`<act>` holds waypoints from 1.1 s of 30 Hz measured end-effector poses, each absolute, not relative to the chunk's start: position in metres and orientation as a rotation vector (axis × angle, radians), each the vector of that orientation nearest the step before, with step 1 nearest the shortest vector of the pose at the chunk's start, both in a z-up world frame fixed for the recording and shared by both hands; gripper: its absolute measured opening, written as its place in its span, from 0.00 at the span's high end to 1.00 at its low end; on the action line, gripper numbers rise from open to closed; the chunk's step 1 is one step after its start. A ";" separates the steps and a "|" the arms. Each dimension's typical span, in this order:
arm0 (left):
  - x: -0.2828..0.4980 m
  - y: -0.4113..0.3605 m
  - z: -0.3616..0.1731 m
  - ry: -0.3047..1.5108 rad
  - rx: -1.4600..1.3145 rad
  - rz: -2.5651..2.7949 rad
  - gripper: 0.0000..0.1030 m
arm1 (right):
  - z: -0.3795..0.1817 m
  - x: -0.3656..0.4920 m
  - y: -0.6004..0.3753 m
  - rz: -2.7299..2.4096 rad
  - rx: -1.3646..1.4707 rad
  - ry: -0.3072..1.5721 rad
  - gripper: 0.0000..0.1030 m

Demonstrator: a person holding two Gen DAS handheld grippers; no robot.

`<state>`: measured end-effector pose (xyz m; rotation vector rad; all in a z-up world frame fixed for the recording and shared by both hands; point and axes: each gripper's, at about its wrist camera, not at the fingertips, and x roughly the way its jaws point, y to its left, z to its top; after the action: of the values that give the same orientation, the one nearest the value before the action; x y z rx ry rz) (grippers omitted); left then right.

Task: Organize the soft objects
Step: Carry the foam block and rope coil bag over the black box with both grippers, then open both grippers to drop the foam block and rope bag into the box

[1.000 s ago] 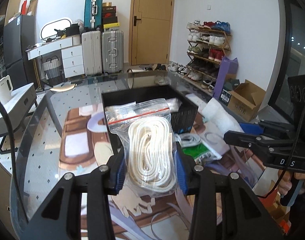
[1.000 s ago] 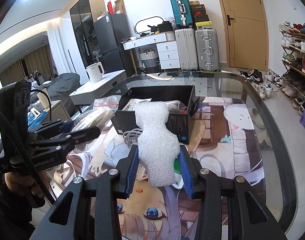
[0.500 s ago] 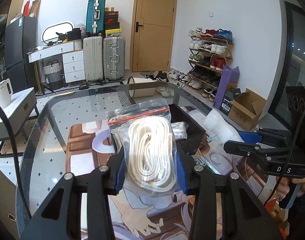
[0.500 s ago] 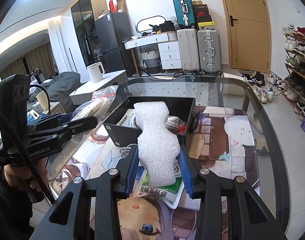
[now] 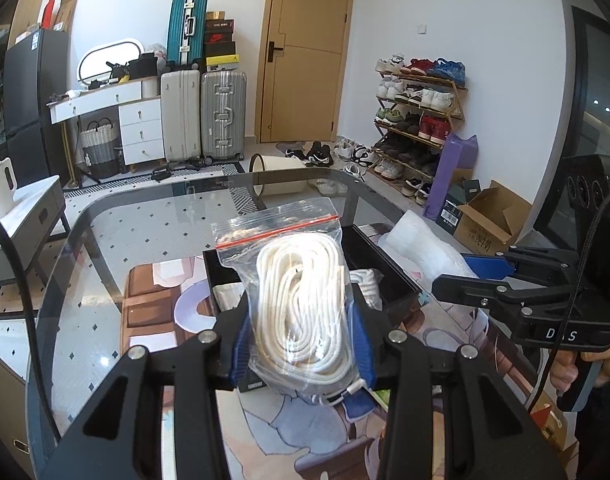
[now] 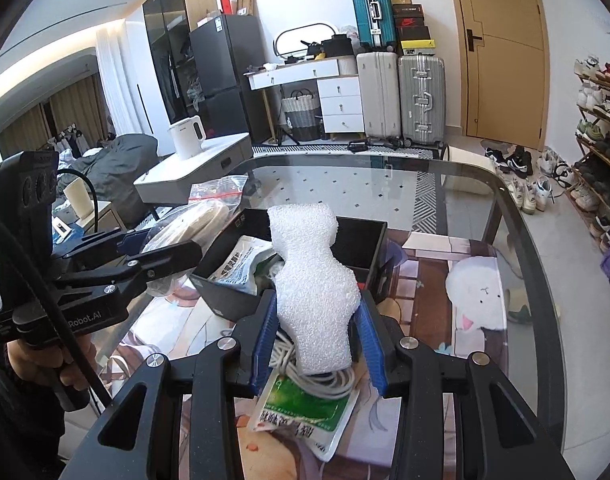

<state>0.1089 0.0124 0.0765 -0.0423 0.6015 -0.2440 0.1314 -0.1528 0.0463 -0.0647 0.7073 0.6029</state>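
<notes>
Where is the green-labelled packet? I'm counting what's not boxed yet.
In the right wrist view, the green-labelled packet lies on the table under a white cord coil, just below the right gripper, outside the black box.

The left hand-held gripper (image 5: 301, 344) is clamped on a zip bag of white rope (image 5: 301, 300), blue pads pressing both sides, bag standing upright with its red seal strip on top. Right behind it there's a black box (image 5: 385, 268) on the glass surface (image 5: 105, 248), with some white stuff inside. Off to the right, the right hand-held gripper (image 5: 461, 268) is pinching a white foam piece (image 5: 421, 244) over the box's right edge. A hand (image 5: 585, 364) holds its handle.
</notes>
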 end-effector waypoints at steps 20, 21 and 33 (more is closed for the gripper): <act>0.170 0.008 0.042 0.688 0.004 -0.225 0.60 | 0.029 0.198 -0.110 0.624 -0.217 0.791 0.62; 0.172 0.007 0.041 0.692 0.007 -0.225 0.60 | 0.027 0.201 -0.109 0.626 -0.225 0.796 0.62; 0.183 -0.002 0.027 0.731 0.035 -0.229 0.58 | 0.010 0.228 -0.096 0.613 -0.277 0.852 0.61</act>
<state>0.1833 -0.0019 0.0269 0.0351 0.7307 -0.2287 0.2277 -0.0959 0.0098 -0.2766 0.8524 0.6135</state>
